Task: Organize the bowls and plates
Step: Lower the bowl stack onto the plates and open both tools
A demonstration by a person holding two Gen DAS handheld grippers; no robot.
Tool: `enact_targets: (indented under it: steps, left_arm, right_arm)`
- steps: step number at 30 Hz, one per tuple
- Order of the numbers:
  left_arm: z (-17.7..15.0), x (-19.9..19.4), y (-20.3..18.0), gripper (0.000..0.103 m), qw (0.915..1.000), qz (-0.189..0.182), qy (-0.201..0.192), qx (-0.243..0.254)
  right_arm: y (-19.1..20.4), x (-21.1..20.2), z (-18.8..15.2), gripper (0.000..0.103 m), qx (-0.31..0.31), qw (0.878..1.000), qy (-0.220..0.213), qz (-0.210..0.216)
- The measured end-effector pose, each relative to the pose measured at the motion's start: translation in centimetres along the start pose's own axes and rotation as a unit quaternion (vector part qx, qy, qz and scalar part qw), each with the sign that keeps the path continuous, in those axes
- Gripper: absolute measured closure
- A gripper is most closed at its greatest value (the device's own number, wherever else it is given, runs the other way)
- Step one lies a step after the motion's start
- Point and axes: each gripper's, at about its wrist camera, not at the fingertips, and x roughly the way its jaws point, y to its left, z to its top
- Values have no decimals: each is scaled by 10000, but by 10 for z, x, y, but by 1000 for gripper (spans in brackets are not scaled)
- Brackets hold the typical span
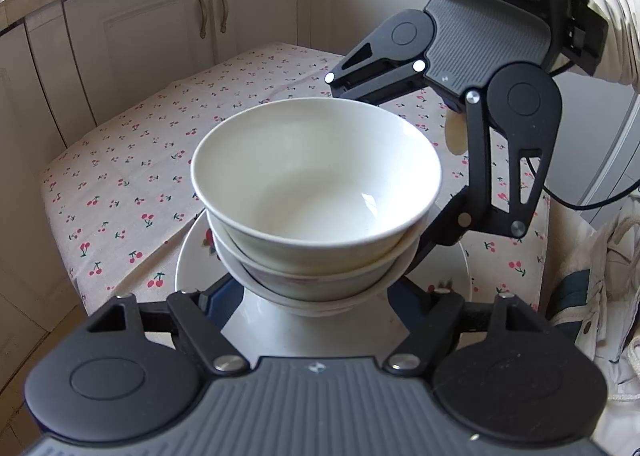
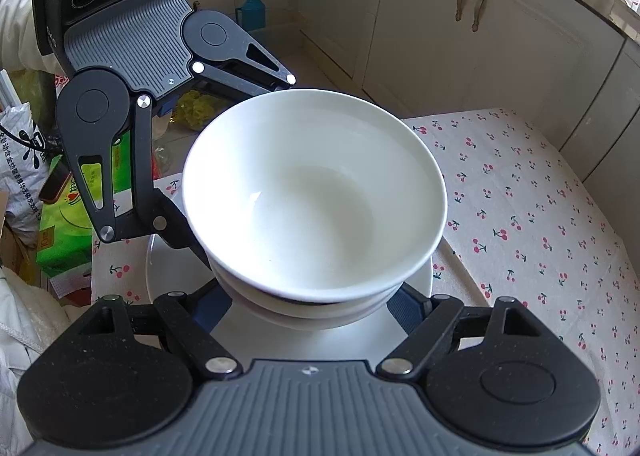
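A stack of white bowls [image 1: 316, 175] stands on a white plate [image 1: 192, 256] on the cherry-print tablecloth; it also shows in the right wrist view [image 2: 314, 191]. My left gripper [image 1: 316, 296] has a finger on each side of the stack's lower bowls, jaws wide. My right gripper [image 2: 316, 296] reaches in from the opposite side and also straddles the stack. The fingertips of both are hidden behind the bowls, so contact is unclear. The right gripper's body shows in the left wrist view [image 1: 472, 55].
The cherry-print table [image 1: 132, 159] extends left and back. Cream kitchen cabinets [image 1: 160, 27] stand behind it. Bags and a green box [image 2: 64, 228] lie on the floor beside the table. A blue can [image 2: 252, 9] stands by the wall.
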Motion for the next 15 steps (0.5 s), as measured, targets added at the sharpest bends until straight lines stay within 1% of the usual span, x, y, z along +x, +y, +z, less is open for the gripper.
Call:
enact_targets:
  steps: [4,7,15]
  left_arm:
    - [1,1,2,25,10000,-34,13,-19]
    - [0,1,4,25,10000,-41,-10,-61]
    - [-1,-2,-1,25,10000,57,-37,19]
  right_arm:
    - [-3,1,1,16,132,9999,31,76]
    - [-4,1,0,16,210,9997,45,73]
    - [-1,0,0,16,258,9996,58,-14]
